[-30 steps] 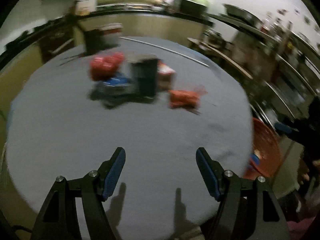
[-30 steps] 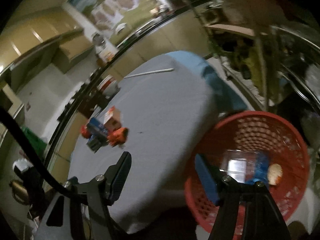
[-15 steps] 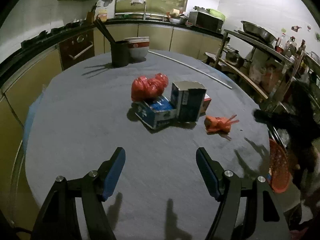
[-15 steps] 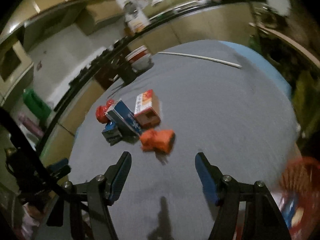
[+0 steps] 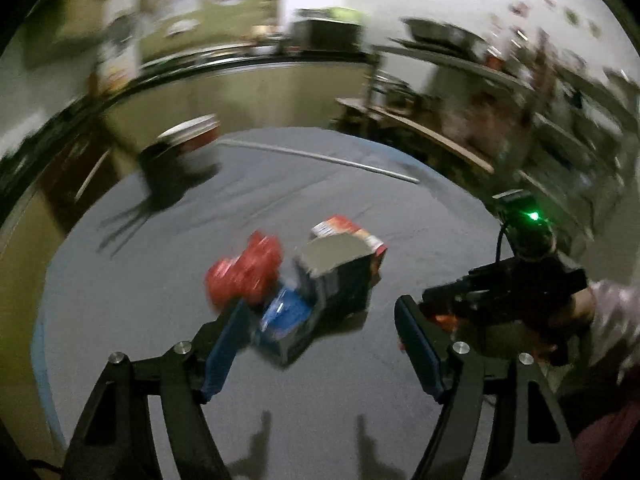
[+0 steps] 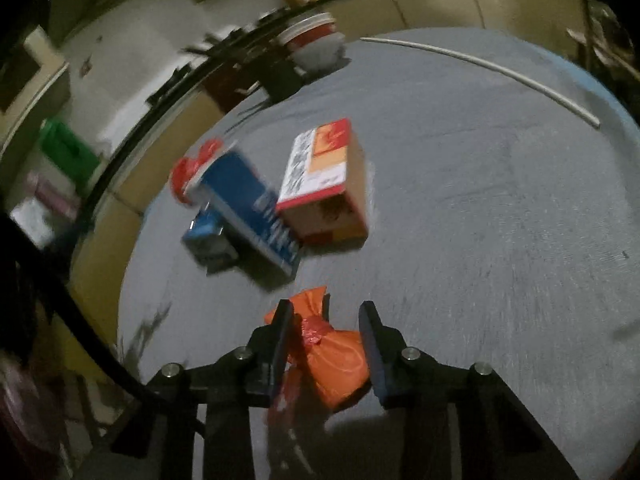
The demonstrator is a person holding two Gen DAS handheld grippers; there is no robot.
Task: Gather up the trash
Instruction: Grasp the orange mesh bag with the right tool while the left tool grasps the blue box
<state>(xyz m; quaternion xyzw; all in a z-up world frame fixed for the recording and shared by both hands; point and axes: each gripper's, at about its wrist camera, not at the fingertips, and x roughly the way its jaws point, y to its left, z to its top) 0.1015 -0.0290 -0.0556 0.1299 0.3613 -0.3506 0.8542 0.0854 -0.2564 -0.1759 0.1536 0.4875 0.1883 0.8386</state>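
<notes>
An orange tied bag (image 6: 336, 354) lies on the grey round table between the fingers of my right gripper (image 6: 326, 316), whose jaws have narrowed around it; the bag seems held. Behind it stand a blue carton (image 6: 250, 208), a red and orange box (image 6: 326, 184), a small blue box (image 6: 208, 236) and a red bag (image 6: 192, 168). My left gripper (image 5: 320, 320) is open just in front of the small blue box (image 5: 286, 316), the tall blue carton (image 5: 336, 276) and the red bag (image 5: 244, 270). The right gripper's body shows in the left wrist view (image 5: 512, 288).
A dark cup with chopsticks (image 5: 160, 164) and stacked bowls (image 6: 314, 40) stand at the table's far side. A white rod (image 6: 488, 68) lies along the far right edge. Kitchen counters and shelves ring the table.
Both grippers have moved in toward the trash pile. My right gripper has narrowed around the orange bag. The left gripper stays open, now close to the blue boxes.
</notes>
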